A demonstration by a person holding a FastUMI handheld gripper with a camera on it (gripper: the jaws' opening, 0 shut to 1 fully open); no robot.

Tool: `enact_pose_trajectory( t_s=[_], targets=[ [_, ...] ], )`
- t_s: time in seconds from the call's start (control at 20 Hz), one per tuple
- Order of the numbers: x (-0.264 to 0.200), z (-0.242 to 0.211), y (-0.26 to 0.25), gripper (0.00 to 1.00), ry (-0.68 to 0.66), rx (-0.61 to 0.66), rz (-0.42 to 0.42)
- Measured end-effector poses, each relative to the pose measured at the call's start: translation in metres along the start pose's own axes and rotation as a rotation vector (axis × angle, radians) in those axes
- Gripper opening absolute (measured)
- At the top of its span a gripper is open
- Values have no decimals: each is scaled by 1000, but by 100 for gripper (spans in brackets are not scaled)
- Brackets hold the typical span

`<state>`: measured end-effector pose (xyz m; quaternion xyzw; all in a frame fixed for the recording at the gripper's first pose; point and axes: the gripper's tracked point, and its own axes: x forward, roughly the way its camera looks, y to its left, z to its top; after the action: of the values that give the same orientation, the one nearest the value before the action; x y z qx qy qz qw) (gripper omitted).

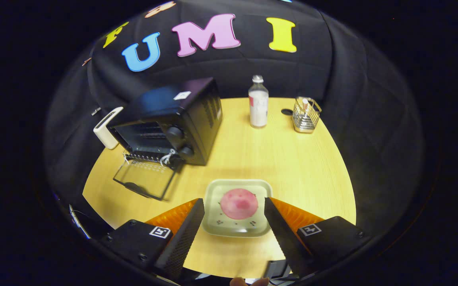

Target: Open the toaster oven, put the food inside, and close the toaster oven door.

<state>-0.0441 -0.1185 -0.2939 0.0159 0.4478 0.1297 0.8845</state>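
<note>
A black toaster oven (173, 123) stands on the wooden table, ahead and to the left of the fingers. Its glass door (146, 178) hangs down open, flat above the table, and the rack inside shows. A pink round food item (239, 203) lies on a small square plate (214, 190) just ahead of the fingers, in line with the gap between them. My gripper (234, 207) is open, its fingers spread to either side of the plate and touching nothing.
A clear bottle (258, 102) with a label stands at the back of the table. To its right sits a wire holder (306, 115) and a small dark disc (287, 112). A white box (107, 128) rests left of the oven. Black cloth walls surround the table.
</note>
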Motion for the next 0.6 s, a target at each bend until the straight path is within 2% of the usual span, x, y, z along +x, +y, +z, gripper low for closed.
enact_pose_trajectory(
  t_s=[0.35, 0.4, 0.55, 0.6],
  targets=[
    [71, -44, -51, 94, 308, 136, 105],
    [79, -50, -53, 85, 343, 146, 116],
    [94, -55, -50, 69, 413, 173, 153],
    [101, -57, -46, 60, 432, 174, 162]
  ],
)
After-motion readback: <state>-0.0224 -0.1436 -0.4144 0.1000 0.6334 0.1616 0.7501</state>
